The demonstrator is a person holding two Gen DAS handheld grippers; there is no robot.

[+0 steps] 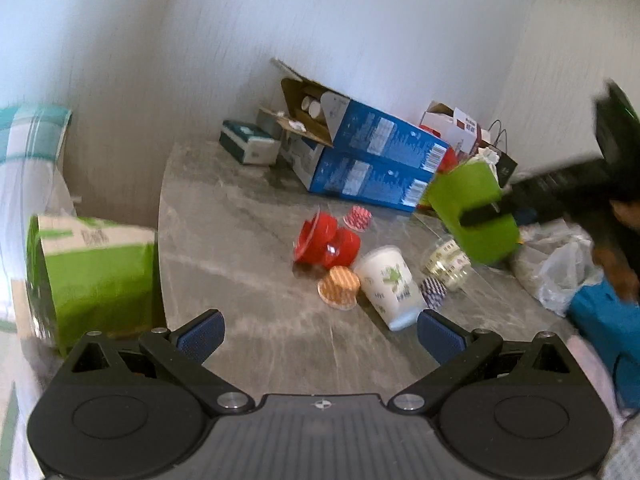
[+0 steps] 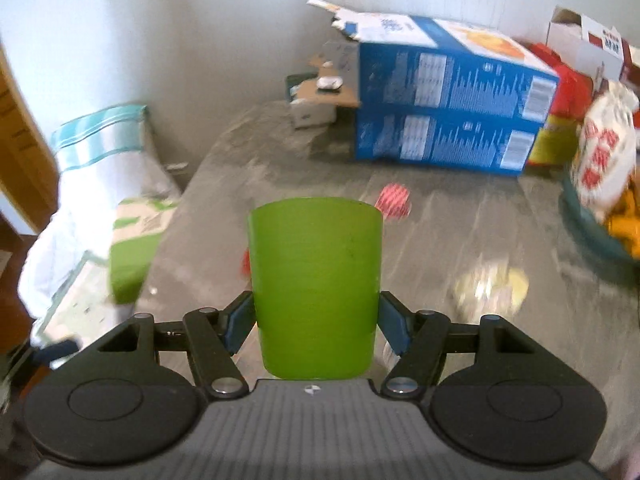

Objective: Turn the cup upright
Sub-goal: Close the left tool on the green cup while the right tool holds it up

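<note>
Green plastic cup clamped between blue pads of right gripper, held above grey marble-pattern table, tilted in left wrist view. Left gripper spread wide, holding nothing, just short of white paper cup lying on its side beside red plastic cup.

A grey, marble-veined tabletop with a rounded edge stands against a pale wall with faint vertical texture, meeting a second wall in a corner behind it. Soft, even light falls over the surface. At the far left of the right wrist view, a strip of brown wooden frame shows.
</note>
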